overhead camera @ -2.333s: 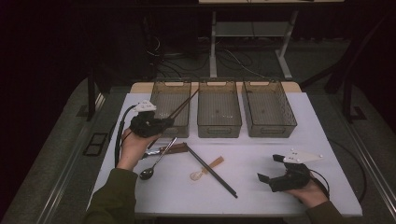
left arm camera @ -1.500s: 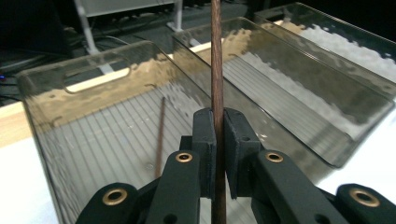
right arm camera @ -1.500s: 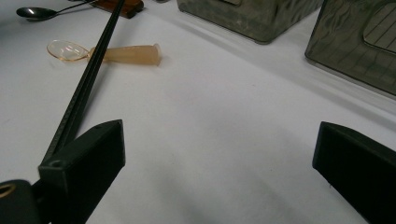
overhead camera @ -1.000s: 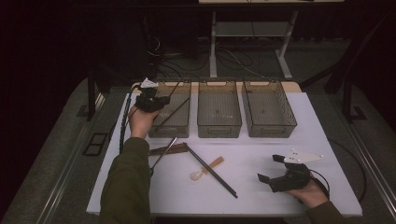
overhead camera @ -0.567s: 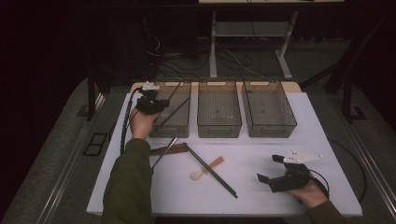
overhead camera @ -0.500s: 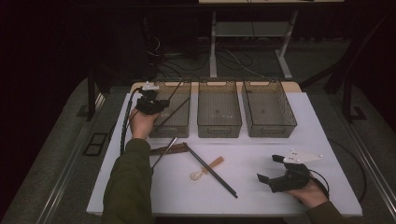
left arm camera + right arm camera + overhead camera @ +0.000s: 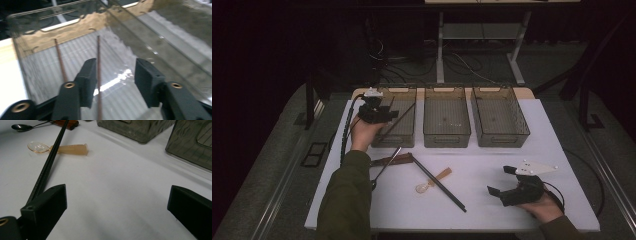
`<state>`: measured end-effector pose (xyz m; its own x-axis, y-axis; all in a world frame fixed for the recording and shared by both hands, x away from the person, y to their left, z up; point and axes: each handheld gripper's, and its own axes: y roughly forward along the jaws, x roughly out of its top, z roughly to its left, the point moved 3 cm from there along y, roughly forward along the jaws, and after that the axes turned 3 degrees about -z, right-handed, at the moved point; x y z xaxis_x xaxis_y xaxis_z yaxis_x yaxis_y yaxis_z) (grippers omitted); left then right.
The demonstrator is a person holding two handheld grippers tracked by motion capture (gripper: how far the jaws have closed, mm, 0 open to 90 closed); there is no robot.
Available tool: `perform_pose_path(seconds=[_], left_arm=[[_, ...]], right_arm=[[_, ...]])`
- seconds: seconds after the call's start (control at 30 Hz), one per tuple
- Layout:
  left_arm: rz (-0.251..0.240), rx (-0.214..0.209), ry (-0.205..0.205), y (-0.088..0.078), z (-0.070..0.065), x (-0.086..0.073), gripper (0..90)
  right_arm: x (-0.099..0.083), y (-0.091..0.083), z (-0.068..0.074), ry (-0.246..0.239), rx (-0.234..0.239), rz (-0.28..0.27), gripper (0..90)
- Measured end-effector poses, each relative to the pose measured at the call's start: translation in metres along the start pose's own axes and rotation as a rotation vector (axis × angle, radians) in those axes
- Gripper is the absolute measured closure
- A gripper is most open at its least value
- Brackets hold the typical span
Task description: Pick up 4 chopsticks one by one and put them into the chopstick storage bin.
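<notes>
My left gripper (image 7: 390, 111) hovers over the left clear bin (image 7: 408, 138), held by a hand in a green sleeve. In the left gripper view its jaws (image 7: 115, 68) stand apart and have just been opening. A thin brown chopstick (image 7: 98, 52) runs between them, close to the left pad, and lies on the bin floor. A second brown chopstick (image 7: 60, 58) lies to its left. From above, a chopstick (image 7: 399, 121) slants across that bin. My right gripper (image 7: 498, 180) rests open at the table's front right, with nothing between its jaws (image 7: 117, 205).
Two more clear bins, middle (image 7: 446, 136) and right (image 7: 500, 137), stand in the same row. On the white table lie a metal spoon (image 7: 385, 166), a brown-handled utensil (image 7: 389, 160), black chopsticks (image 7: 439, 183) and an amber plastic spoon (image 7: 432, 182). The black chopsticks (image 7: 50, 160) run beside my right gripper's left jaw.
The left hand carried a chopstick from the table's left side up over the left bin, then its jaws opened and the stick now rests in the bin. The right gripper stayed put.
</notes>
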<state>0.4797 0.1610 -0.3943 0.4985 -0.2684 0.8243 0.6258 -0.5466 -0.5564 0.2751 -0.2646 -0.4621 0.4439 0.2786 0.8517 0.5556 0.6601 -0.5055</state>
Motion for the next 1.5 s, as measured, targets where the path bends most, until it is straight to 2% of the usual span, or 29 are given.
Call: perform_pose_path(seconds=[0.07,0.13,0.37,0.57,0.73,0.97,1.2,1.3,1.5], left_arm=[[-0.001,-0.009,0.029,-0.004,-0.005,0.001,46.8],[0.001,-0.037,0.042,-0.010,-0.010,0.001,45.5],[-0.012,-0.081,0.059,-0.029,-0.030,-0.004,39.8],[-0.008,-0.125,0.070,-0.039,-0.047,-0.016,35.0],[0.006,-0.165,0.097,-0.044,-0.064,-0.028,32.3],[0.005,-0.199,0.114,-0.049,-0.084,-0.043,30.4],[-0.002,-0.228,0.128,-0.052,-0.102,-0.055,30.2],[0.011,-0.237,0.136,-0.050,-0.107,-0.061,30.8],[0.035,-0.238,0.155,-0.047,-0.113,-0.071,41.7]], right_arm=[[0.000,0.000,0.000,-0.002,-0.001,0.001,2.1],[0.000,0.001,0.000,-0.004,-0.001,0.002,2.1],[0.000,0.001,0.001,-0.006,-0.005,0.008,2.2],[0.000,0.002,0.002,-0.005,-0.008,0.012,2.1],[-0.001,0.002,0.001,-0.006,-0.009,0.013,2.2],[-0.001,0.002,0.002,-0.006,-0.008,0.013,2.1],[-0.001,0.002,0.001,-0.007,-0.007,0.009,2.1],[-0.001,0.002,0.002,-0.007,-0.007,0.012,2.2],[-0.001,0.002,0.003,-0.011,-0.007,0.013,2.2]])
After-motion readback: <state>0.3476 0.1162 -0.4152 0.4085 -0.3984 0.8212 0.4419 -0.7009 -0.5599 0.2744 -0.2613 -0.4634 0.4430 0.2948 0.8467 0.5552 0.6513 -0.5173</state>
